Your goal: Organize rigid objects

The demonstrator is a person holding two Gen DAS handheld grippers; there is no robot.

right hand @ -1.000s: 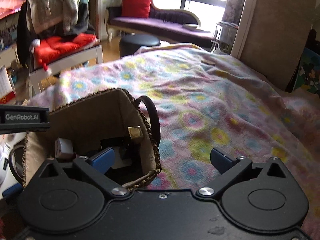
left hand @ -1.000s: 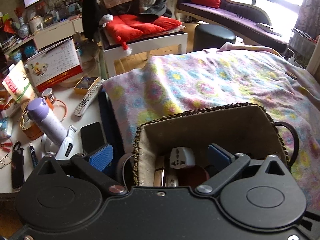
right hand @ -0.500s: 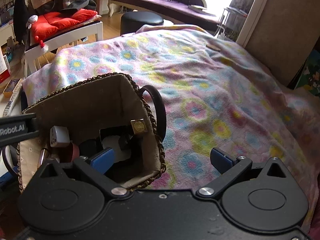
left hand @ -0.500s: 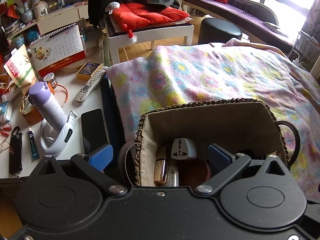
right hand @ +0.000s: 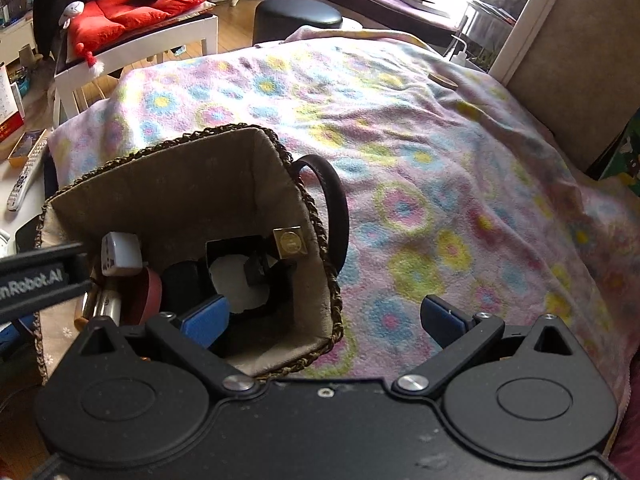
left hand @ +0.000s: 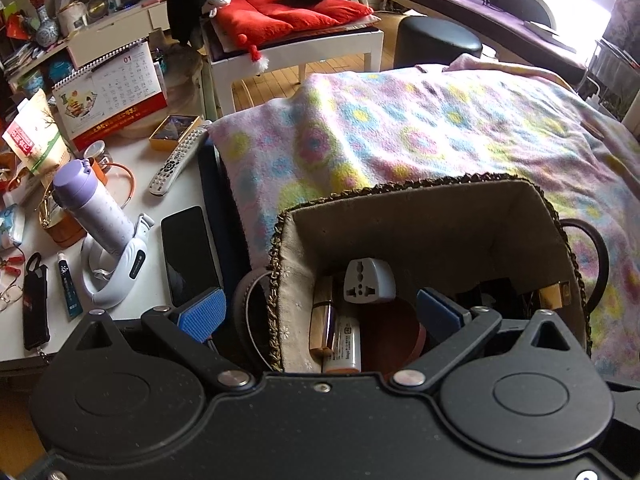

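Note:
A brown fabric-lined basket (left hand: 420, 216) (right hand: 168, 184) with a braided rim and dark handles sits on a flowery blanket. Inside lie a white travel adapter (left hand: 369, 280) (right hand: 120, 254), a gold-capped tube (left hand: 322, 316), a white bottle (left hand: 345, 344), a reddish round lid (left hand: 390, 332) and a black box with a white pad (right hand: 238, 284). A gold square tag (right hand: 291, 242) hangs on the right wall. My left gripper (left hand: 318, 314) is open, straddling the basket's left wall. My right gripper (right hand: 324, 318) is open, straddling the right wall. Nothing is held.
A white side table (left hand: 120, 200) to the left carries a purple bottle (left hand: 94, 212), a white curved device (left hand: 120, 276), a black phone (left hand: 190, 254), a remote (left hand: 176, 160), a calendar (left hand: 108, 92) and small clutter. A white chair with red cushions (left hand: 288, 20) and a black stool (left hand: 438, 40) stand beyond.
Both cameras have risen and tilted down over the basket, so more of its contents show. Both grippers stay open and empty.

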